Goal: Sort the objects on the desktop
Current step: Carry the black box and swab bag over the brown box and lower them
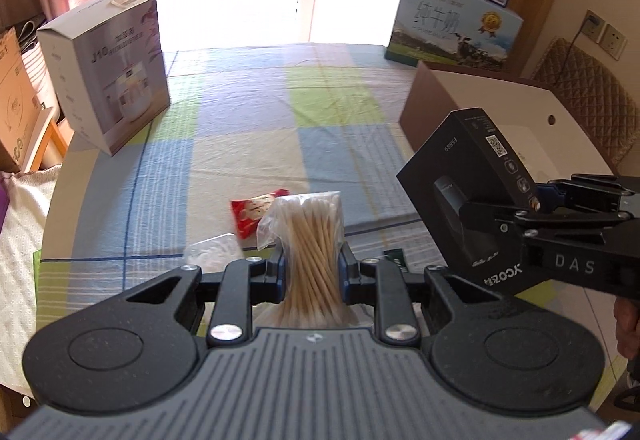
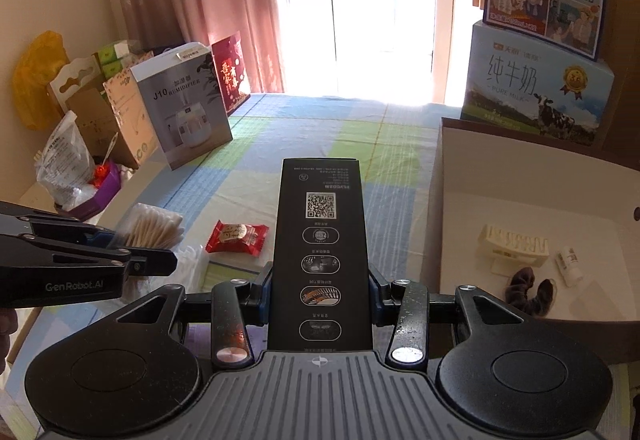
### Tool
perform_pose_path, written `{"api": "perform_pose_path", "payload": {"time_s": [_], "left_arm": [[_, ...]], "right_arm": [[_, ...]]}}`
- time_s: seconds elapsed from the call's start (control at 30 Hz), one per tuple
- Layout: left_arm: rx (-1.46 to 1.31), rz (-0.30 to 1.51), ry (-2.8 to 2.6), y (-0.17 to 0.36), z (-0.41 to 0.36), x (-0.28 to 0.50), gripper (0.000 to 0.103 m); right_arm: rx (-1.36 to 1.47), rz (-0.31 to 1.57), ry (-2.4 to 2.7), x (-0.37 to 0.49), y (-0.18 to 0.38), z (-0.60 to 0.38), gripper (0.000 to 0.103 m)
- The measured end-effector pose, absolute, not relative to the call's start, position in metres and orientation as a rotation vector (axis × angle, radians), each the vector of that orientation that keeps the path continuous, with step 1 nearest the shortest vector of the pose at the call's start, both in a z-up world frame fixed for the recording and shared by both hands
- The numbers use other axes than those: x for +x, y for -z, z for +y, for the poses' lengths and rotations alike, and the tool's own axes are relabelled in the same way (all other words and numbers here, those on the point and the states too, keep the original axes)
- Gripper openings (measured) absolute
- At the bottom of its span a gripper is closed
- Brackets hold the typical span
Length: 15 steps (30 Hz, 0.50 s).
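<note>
Gripping a black box (image 2: pixel 320 252) lengthwise, the right gripper (image 2: pixel 320 292) has the open carton (image 2: pixel 520 196) just to its right; the left gripper (image 1: pixel 312 264) clamps cotton swabs (image 1: pixel 312 240) farther away.

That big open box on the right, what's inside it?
Inside the open box lie a cream plastic rack, a small white tube and a dark scrunchie. Its near corner is hidden behind the right hand-held gripper.

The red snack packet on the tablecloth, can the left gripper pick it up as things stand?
Probably not yet. The left gripper is shut on the bag of cotton swabs, so its jaws are occupied. The red snack packet itself lies uncovered just ahead.
</note>
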<state>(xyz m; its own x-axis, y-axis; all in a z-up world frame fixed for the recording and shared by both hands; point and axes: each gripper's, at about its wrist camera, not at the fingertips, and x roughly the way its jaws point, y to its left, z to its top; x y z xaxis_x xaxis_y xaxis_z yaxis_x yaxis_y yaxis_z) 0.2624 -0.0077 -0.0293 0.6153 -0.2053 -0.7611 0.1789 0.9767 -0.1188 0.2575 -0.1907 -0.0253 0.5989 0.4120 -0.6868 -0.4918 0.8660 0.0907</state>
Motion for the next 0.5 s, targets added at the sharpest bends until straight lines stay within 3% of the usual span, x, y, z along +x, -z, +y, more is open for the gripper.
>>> {"api": "perform_pose_path", "payload": {"time_s": [0.5], "left_arm": [[-0.003,0.828,0.352,0.0,-0.111,0.241,0.02]], "right_arm": [[-0.065,0.69,-0.432,0.223,-0.017,-0.302,0.041]]}}
